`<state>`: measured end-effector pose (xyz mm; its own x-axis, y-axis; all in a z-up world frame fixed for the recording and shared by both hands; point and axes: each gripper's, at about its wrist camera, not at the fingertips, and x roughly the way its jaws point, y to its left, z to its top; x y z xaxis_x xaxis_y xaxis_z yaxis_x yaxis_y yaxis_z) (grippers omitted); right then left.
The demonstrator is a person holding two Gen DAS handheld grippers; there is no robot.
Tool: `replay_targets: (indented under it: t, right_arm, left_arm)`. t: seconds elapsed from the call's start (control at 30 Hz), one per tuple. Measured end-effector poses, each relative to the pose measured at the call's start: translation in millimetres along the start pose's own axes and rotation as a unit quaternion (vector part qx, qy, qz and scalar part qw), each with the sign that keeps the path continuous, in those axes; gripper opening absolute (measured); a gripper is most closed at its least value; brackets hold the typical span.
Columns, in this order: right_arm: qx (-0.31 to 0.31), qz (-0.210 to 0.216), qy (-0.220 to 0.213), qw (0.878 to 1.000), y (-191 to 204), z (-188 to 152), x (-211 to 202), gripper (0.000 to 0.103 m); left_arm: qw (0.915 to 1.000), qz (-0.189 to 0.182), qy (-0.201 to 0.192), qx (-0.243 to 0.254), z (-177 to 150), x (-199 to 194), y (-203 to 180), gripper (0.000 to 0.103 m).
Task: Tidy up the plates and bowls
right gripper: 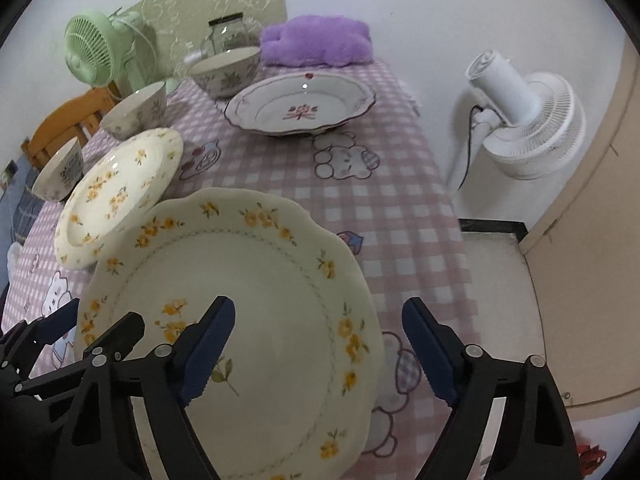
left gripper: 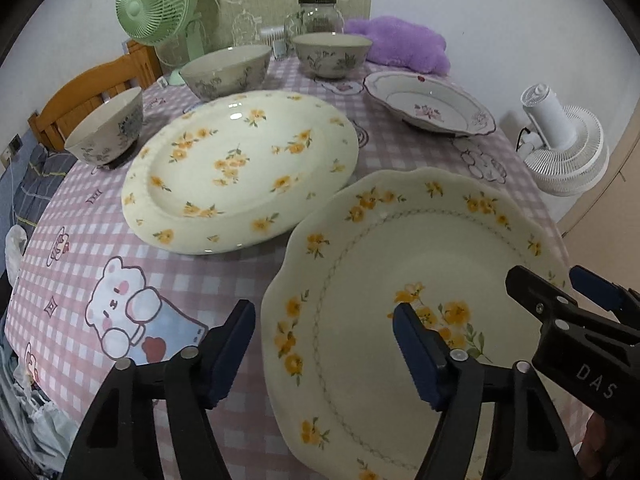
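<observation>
**A:** Left wrist view first. Your left gripper (left gripper: 324, 354) hung over the near edge of the table (left gripper: 80, 240), its jaws apart and straddling the left rim of the scalloped plate (left gripper: 420, 264): one pad outside the rim, the other above the plate's face. Neither pad pressed on it. Your right gripper (left gripper: 560, 292) came in from the right over the same plate.

**B:** And the other dishes?

**A:** The oval plate (left gripper: 240, 168) lay toward the middle, its near edge touching or just under the scalloped plate's rim; I could not tell which. Three bowls (left gripper: 106, 132) ran along the left edge toward the far end, and a red-flowered dish (left gripper: 430, 102) sat near the far right corner. Every plate and bowl whose inside showed looked empty; the glass jar (left gripper: 320, 16) at the far edge was too unclear to judge.

**B:** Right wrist view?

**A:** Your right gripper (right gripper: 318, 354) mirrored the left: jaws wide, one pad over the scalloped plate (right gripper: 248, 280), the other outside its right rim, gripping nothing. The left gripper (right gripper: 100, 328) showed at the lower left.

**B:** Which step, then?

**A:** I judged you were reaching to take the scalloped plate by both rims. Next you needed to settle lower, close on both sides evenly, and lift level so it cleared the oval plate (right gripper: 116, 196).
</observation>
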<state>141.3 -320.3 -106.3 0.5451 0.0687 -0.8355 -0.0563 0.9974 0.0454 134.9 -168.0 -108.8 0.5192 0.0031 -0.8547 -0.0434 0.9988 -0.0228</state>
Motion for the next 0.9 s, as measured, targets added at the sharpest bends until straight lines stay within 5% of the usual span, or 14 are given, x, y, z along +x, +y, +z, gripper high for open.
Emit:
replay_targets:
  t: [0.27, 0.9]
  right_arm:
    - [-0.005, 0.017, 0.037, 0.999, 1, 5, 20, 0.068]
    - [-0.017, 0.025, 0.066, 0.997, -2, 11, 16, 0.067]
  left_arm:
    - [0.9998, 0.009, 0.02, 0.001, 6, 11, -4, 0.065]
    - [0.9994, 0.013, 0.032, 0.001, 15, -3, -10, 0.068]
